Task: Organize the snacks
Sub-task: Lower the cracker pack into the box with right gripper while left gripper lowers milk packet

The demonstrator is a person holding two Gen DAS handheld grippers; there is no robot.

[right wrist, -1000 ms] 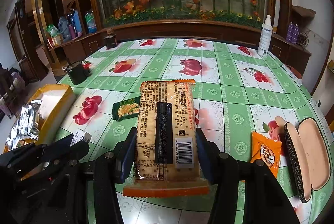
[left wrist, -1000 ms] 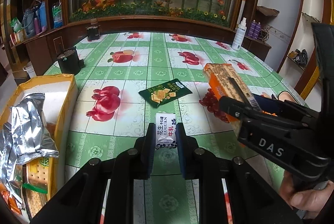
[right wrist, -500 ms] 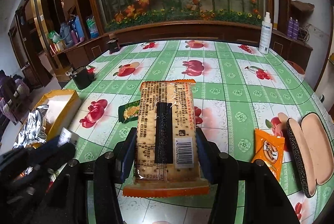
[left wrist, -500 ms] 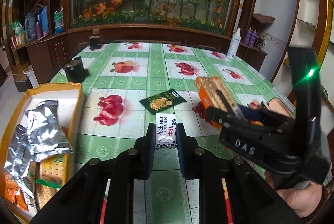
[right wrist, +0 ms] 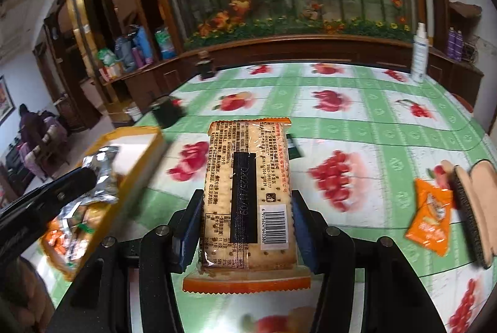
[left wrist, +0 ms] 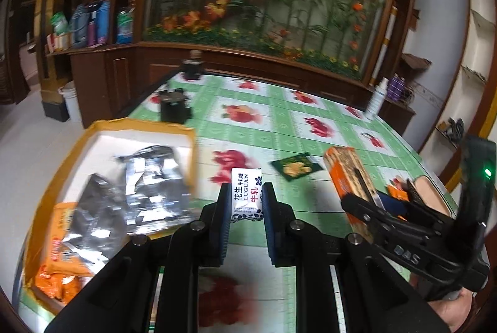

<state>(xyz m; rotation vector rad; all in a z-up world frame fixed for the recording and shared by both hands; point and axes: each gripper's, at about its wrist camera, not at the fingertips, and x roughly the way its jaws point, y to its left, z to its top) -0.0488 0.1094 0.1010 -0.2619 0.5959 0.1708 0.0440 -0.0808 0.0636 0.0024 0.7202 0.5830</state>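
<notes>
Green fruit-print table (left wrist: 279, 128), flower mural behind; left gripper (left wrist: 247, 196) clamps candy (left wrist: 247, 193), right gripper (right wrist: 245, 209) grips crackers (right wrist: 248, 187) between jaws

Silver foil bags (left wrist: 136, 193) hide much of the motion-blurred box's (left wrist: 146, 128) contents, perhaps crackers.

Both grippers angle downward: left gripper (left wrist: 247, 202) jaws clamped narrow, right gripper (right wrist: 247, 218) jaws clamped wider.

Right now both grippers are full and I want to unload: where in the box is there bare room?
The box is bare at its far white end, between the far wall and the foil bag. The near end is crowded: the foil bag and the orange packs cover the floor.
</notes>
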